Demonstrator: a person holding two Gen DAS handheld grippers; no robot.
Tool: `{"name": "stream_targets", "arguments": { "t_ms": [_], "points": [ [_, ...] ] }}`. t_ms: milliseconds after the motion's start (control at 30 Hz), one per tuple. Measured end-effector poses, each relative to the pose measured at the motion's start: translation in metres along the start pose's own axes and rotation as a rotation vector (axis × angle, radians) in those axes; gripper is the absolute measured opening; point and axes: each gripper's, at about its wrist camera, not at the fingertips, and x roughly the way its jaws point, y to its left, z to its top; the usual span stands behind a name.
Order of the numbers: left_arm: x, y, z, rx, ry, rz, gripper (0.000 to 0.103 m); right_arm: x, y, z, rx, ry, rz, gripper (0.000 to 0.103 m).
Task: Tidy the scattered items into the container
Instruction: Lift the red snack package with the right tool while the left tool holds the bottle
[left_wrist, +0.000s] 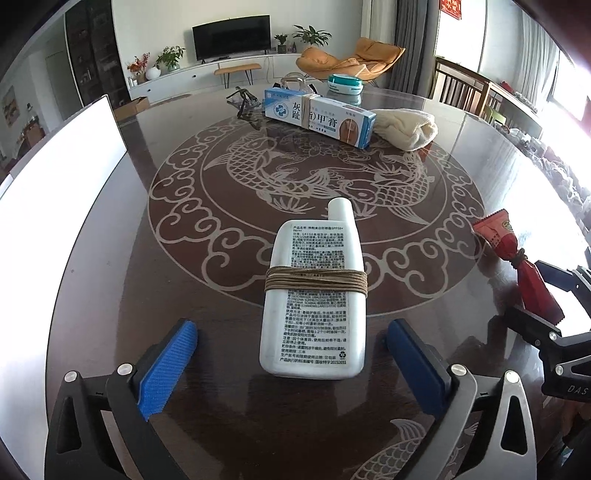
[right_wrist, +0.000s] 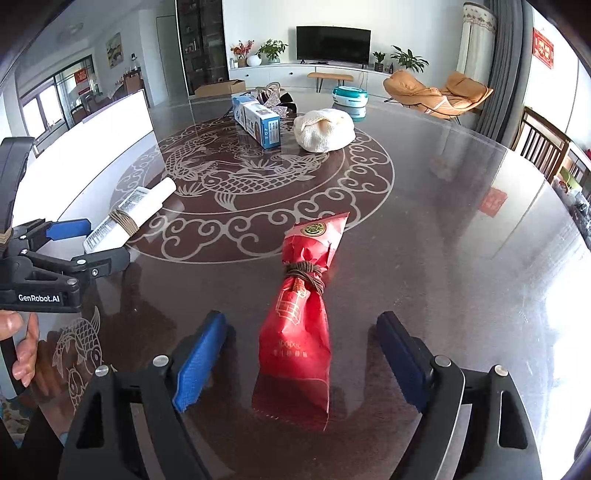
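A white bottle (left_wrist: 314, 302) bound with brown cord lies on the dark table between the open fingers of my left gripper (left_wrist: 291, 332); the pads stand apart from it on both sides. It also shows in the right wrist view (right_wrist: 129, 218). A red packet (right_wrist: 299, 325) tied with cord lies between the open fingers of my right gripper (right_wrist: 301, 332), untouched. The packet also shows in the left wrist view (left_wrist: 517, 266), with my right gripper (left_wrist: 546, 295) around it. My left gripper (right_wrist: 96, 240) shows at the left of the right wrist view. A white container wall (left_wrist: 62, 166) stands at the left.
A blue and white carton (left_wrist: 317, 116), a cream cloth bundle (left_wrist: 406, 129), a teal round tin (left_wrist: 345, 83) and a clear glittery object (right_wrist: 273, 98) lie at the far side of the table (left_wrist: 236, 206). Wooden chairs (right_wrist: 543, 147) stand at the right.
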Motion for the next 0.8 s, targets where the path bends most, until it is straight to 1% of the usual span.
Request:
{"name": "stream_targets", "arguments": {
  "t_ms": [100,800],
  "points": [
    [0.0,0.0003,0.0,0.0,0.001,0.0,0.103,0.0028,-0.0002,0.0016,0.004,0.005,-0.001,0.089],
    [0.0009,0.0003,0.0005,0.0,0.001,-0.001,0.103,0.0033,-0.001,0.0015,0.004,0.004,-0.002,0.089]
  ]
}}
